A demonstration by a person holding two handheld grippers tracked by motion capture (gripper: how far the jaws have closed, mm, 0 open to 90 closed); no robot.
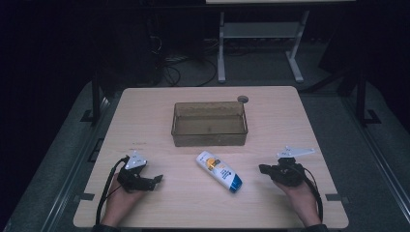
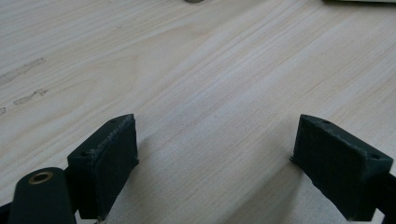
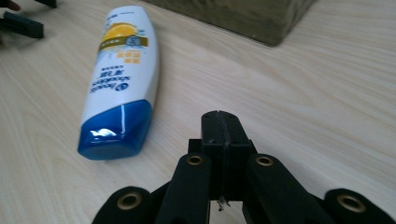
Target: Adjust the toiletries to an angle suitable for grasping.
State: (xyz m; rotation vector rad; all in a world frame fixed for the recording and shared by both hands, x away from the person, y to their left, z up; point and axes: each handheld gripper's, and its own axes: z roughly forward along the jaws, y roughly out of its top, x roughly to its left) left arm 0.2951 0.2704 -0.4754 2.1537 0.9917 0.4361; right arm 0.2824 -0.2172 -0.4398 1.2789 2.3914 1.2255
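Note:
A white shampoo bottle (image 1: 219, 171) with a blue cap and a yellow label lies flat on the wooden table (image 1: 145, 111), between my two grippers. In the right gripper view the bottle (image 3: 120, 79) lies to the left of my jaws, blue cap nearest. My left gripper (image 1: 157, 179) rests at the table's front left, jaws wide apart over bare wood (image 2: 215, 140). My right gripper (image 1: 262, 168) sits at the front right, jaws pressed together with nothing between them (image 3: 220, 126). Both are held by hands.
A translucent brown rectangular bin (image 1: 209, 123) stands behind the bottle at the table's middle; its corner (image 3: 261, 23) shows in the right gripper view. A small round grommet (image 1: 242, 99) sits near the far edge. White table legs (image 1: 221, 48) stand beyond.

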